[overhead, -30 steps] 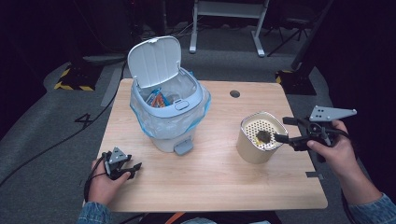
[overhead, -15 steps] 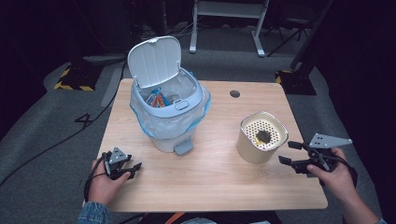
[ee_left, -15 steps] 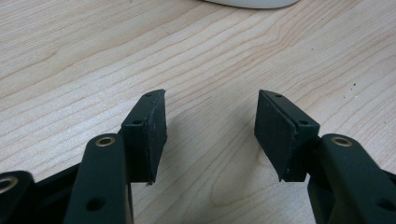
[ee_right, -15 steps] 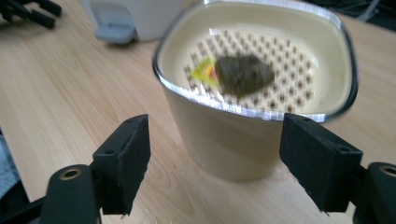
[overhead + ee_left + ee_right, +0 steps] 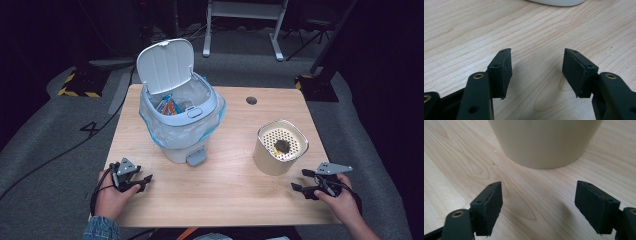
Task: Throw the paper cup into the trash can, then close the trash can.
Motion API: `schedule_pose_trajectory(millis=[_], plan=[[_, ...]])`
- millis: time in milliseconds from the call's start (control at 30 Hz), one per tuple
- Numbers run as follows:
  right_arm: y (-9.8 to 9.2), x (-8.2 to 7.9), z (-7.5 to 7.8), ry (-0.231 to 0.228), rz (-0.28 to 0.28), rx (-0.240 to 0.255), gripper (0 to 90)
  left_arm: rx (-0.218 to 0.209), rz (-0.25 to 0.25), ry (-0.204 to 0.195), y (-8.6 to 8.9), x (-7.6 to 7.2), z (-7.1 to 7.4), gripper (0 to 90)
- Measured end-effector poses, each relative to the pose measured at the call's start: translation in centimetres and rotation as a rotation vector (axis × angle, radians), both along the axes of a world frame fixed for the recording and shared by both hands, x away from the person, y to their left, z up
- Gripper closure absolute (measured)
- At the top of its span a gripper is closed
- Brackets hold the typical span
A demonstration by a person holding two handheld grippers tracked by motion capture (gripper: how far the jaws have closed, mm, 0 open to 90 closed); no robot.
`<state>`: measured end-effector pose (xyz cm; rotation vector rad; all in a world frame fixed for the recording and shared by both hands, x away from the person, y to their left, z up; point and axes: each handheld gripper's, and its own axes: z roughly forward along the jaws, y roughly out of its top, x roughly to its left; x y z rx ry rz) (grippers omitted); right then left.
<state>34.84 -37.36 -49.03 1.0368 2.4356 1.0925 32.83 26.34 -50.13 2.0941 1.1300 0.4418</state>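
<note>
Beige container (image 5: 279, 150) just ahead of gaping right tool (image 5: 303, 180), left tool (image 5: 145, 180) gaping, near bin (image 5: 182, 120)

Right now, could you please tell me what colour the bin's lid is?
The bin's lid is pale grey-white, standing open; the high view shows it best.

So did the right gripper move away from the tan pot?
Yes. The right gripper has pulled back from the tan pot's rim toward the table's near edge, open and empty.
</note>
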Motion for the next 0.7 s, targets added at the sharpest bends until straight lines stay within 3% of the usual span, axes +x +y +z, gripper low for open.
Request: schedule_pose_trajectory(millis=[133,167,467,600,667,700], plan=[[0.2,0.0,-1.0,-0.004,-0.008,-0.026,21.3,-0.023,-0.008,-0.014,0.0,0.0,0.8,41.1],[0.3,0.0,-1.2,-0.024,-0.005,-0.032,20.4,-0.034,-0.012,-0.017,0.0,0.1,1.1,41.0],[0.5,0.1,-1.4,-0.032,-0.013,-0.028,18.0,-0.093,-0.035,-0.051,0.0,0.1,4.0,40.6],[0.5,0.1,-1.4,-0.031,-0.012,-0.026,18.0,-0.118,-0.072,-0.078,0.0,0.4,7.0,40.5],[0.5,0.1,-1.4,-0.031,-0.012,-0.026,18.0,-0.123,-0.076,-0.086,0.0,0.4,7.4,40.6],[0.5,0.1,-1.4,-0.031,-0.012,-0.025,18.0,-0.145,-0.090,-0.103,0.0,0.5,9.0,40.7]])
